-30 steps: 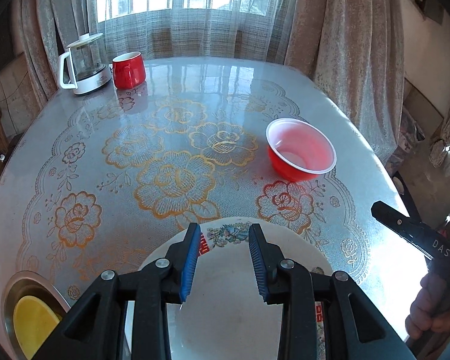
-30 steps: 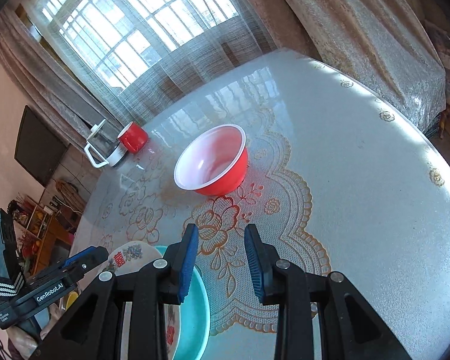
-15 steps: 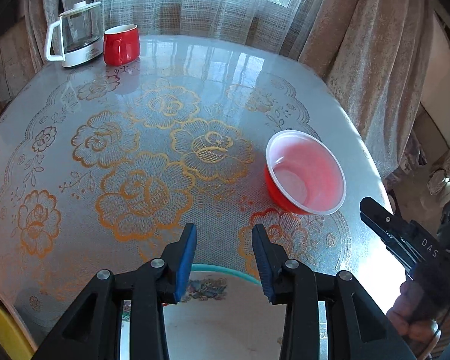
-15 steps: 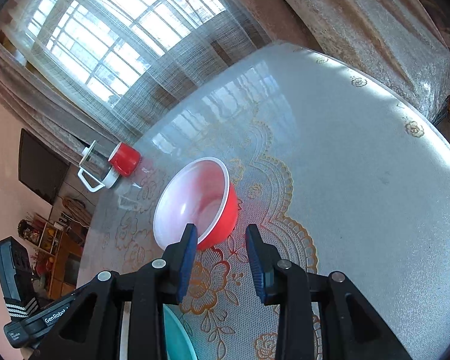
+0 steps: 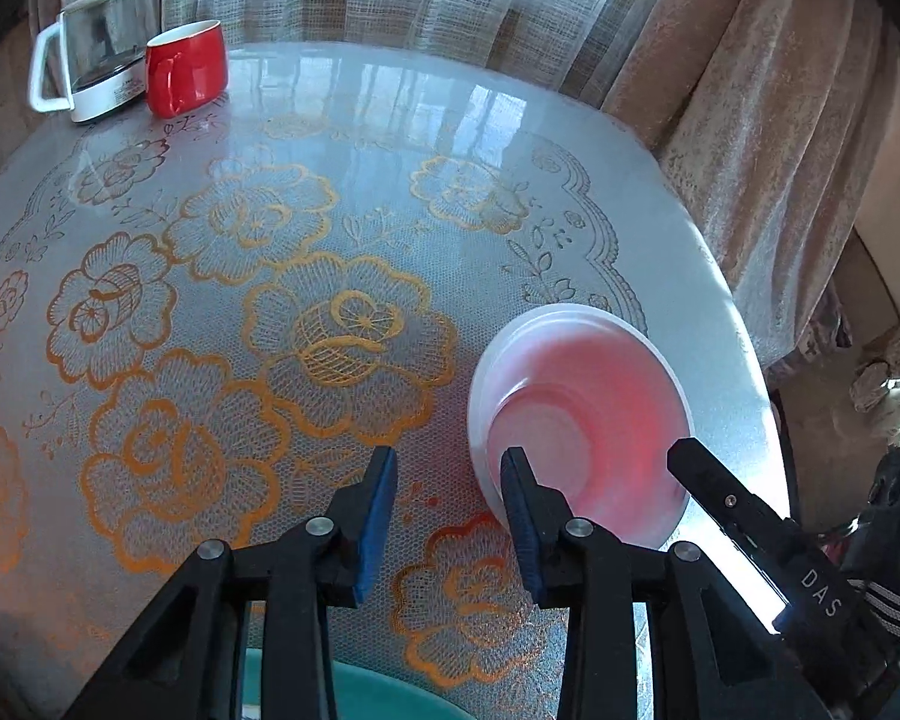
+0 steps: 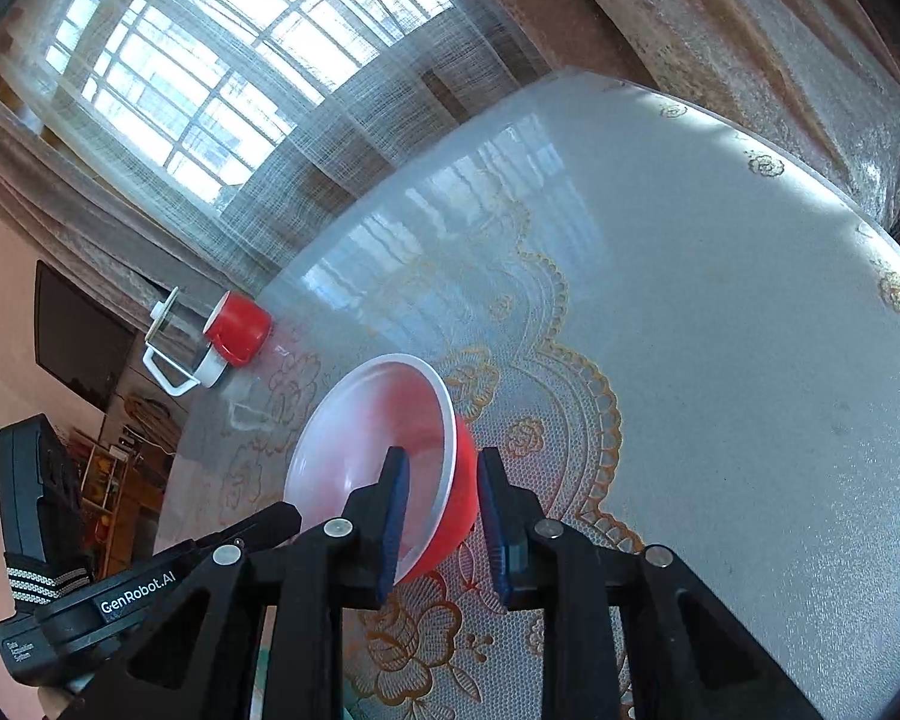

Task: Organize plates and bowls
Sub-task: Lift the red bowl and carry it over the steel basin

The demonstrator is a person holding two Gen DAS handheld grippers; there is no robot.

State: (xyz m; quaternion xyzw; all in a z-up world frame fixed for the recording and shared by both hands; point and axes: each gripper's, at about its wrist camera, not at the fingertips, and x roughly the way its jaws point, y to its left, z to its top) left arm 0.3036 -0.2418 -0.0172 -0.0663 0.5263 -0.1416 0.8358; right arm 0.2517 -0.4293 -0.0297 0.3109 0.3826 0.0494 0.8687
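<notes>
Fingers of the right gripper (image 6: 438, 456) have just been closing and now pinch the red bowl (image 6: 354, 444) by its near wall, one inside and one outside, so the pickup looks begun. Round, with no long axis, the bowl sits low centre on the lace-covered surface (image 6: 720, 330), mouth tipped toward upper left. The left gripper (image 5: 447, 459) fingers, also just closing, stand apart on nothing.

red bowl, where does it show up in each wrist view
Left wrist view: the red bowl sits at lower right, just right of the left gripper, near the table edge.
Right wrist view: the red bowl is at lower centre, its rim between the fingers of the right gripper.
Shared landmark: the red mug beside the kettle at the table's far side.
</notes>
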